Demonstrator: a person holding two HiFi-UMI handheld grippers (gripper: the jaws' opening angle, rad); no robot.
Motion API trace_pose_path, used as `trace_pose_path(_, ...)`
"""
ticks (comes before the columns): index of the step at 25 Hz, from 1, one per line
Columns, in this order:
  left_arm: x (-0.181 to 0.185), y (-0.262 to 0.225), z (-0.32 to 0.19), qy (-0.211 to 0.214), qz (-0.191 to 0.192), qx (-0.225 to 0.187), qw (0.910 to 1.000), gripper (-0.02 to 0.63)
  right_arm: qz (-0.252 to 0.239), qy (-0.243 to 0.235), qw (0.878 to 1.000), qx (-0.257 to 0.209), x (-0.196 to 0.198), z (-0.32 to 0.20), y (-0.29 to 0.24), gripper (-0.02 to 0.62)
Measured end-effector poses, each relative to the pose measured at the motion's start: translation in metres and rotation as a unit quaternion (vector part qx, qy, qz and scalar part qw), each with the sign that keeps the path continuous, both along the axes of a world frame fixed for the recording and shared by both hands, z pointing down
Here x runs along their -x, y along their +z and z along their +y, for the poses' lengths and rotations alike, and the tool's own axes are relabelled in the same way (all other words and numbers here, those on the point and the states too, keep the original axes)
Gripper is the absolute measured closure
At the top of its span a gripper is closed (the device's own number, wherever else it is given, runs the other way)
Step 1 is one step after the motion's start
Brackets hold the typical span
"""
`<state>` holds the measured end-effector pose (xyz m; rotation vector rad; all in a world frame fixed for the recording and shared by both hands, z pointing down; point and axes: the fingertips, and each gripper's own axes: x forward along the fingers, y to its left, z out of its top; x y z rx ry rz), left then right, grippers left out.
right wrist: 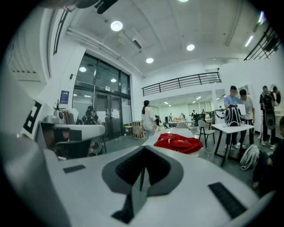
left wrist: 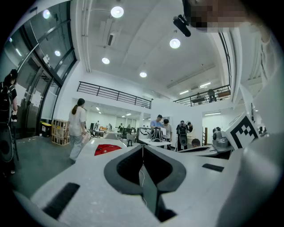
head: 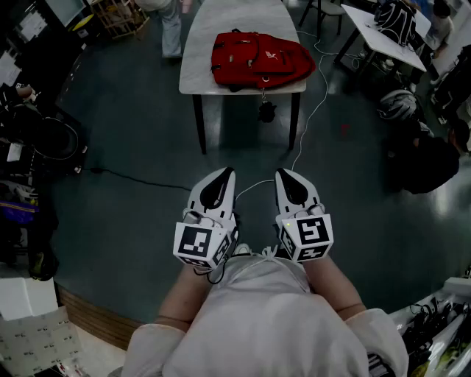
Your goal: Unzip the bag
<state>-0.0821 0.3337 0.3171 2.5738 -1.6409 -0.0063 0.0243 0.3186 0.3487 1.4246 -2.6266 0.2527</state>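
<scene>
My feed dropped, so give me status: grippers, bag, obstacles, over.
Left gripper shut, empty; right gripper same. Red bag on table ahead, untouched. White cable crosses floor between.

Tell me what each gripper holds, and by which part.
Nothing. The left gripper and right gripper are both shut and empty; the red bag lies untouched on the table.

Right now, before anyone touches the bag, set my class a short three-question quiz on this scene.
1. True or false: the red bag lies on the floor.
2. On the left hand-held gripper, the jaws are: A apart; B together; C clamped on a zip.
3. Does the right hand-held gripper touch the bag?
Key: 1 false, it lies on the table; 2 B; 3 no, it is held well short of the table.
</scene>
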Motion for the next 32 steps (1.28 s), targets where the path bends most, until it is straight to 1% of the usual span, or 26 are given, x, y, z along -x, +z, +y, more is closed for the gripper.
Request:
trace_pose_path(8,0.02,0.006,-0.002,-0.006,-0.004,0.006,1.0,0.583,0.004,0.006,1.0,0.006,0.014,-0.001,0.005,0.569)
trace_pose_path(14,0.03,0.015,0.002,0.006,-0.012,0.014,0.9998,0.583,-0.022,0.045,0.998,0.026,0.015,-0.002,0.013,0.568)
trace_pose_path(17,0.033,0.02,-0.001,0.011,-0.017,0.015,0.9997,0.583,-0.018,0.05,0.998,0.035,0.018,-0.002,0.021,0.568)
trace_pose_path(21,0.033,0.025,-0.012,0.008,-0.008,0.018,0.9998,0.583,-0.011,0.048,0.998,0.044,0.015,-0.012,0.028,0.568)
trace_pose_path(24,0.031,0.034,-0.03,0.006,-0.008,0.027,0.9996,0.583,-0.003,0.043,0.998,0.05,0.014,-0.034,0.034,0.568)
trace_pose_path(27,0.029,0.045,-0.059,0.003,-0.01,0.046,0.9989,0.583,-0.004,0.034,0.997,0.065,0.014,-0.066,0.044,0.568)
trace_pose_path(30,0.022,0.055,-0.099,0.007,-0.012,0.06,0.9981,0.583,-0.001,0.03,0.996,0.082,0.01,-0.11,0.056,0.568)
trace_pose_path(32,0.02,0.06,-0.135,0.003,-0.013,0.066,0.9977,0.583,0.001,0.027,0.996,0.088,0.008,-0.146,0.062,0.568)
